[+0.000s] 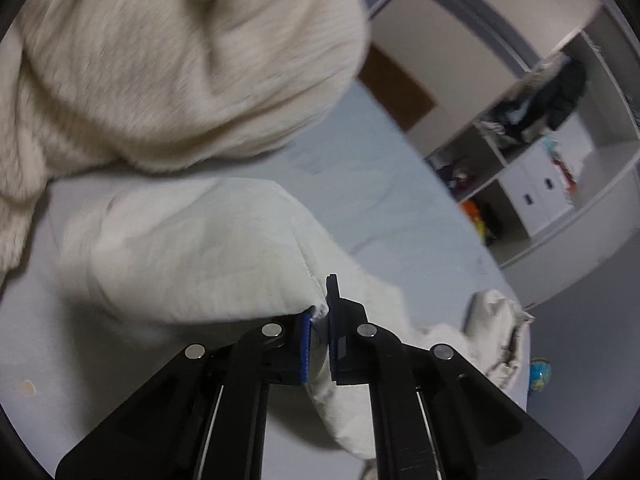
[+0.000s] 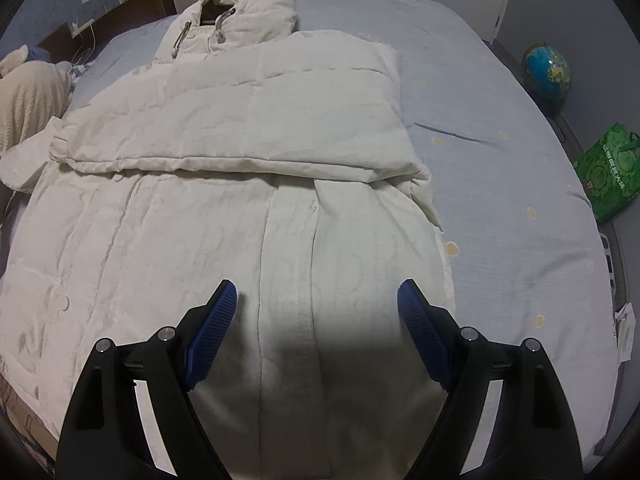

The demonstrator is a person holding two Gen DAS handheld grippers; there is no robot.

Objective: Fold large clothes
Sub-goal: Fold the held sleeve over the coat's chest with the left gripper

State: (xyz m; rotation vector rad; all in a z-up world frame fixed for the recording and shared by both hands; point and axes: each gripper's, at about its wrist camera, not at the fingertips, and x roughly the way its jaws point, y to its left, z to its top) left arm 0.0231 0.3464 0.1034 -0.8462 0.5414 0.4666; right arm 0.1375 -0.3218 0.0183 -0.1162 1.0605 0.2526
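Observation:
A large cream puffer jacket (image 2: 240,208) lies flat on the bed, hood (image 2: 224,20) at the far end, one sleeve (image 2: 248,128) folded across its chest. My right gripper (image 2: 318,296) is open and empty, hovering over the jacket's lower front by the button placket. My left gripper (image 1: 319,312) is shut on a cream sleeve end of the jacket (image 1: 192,248) and holds it lifted over the bed.
The bed (image 2: 500,168) has a pale blue sheet. A beige knitted blanket (image 1: 160,60) lies at its left side (image 2: 28,96). A globe (image 2: 546,70) and a green bag (image 2: 608,168) stand on the floor at right. White shelving (image 1: 540,168) stands beyond the bed.

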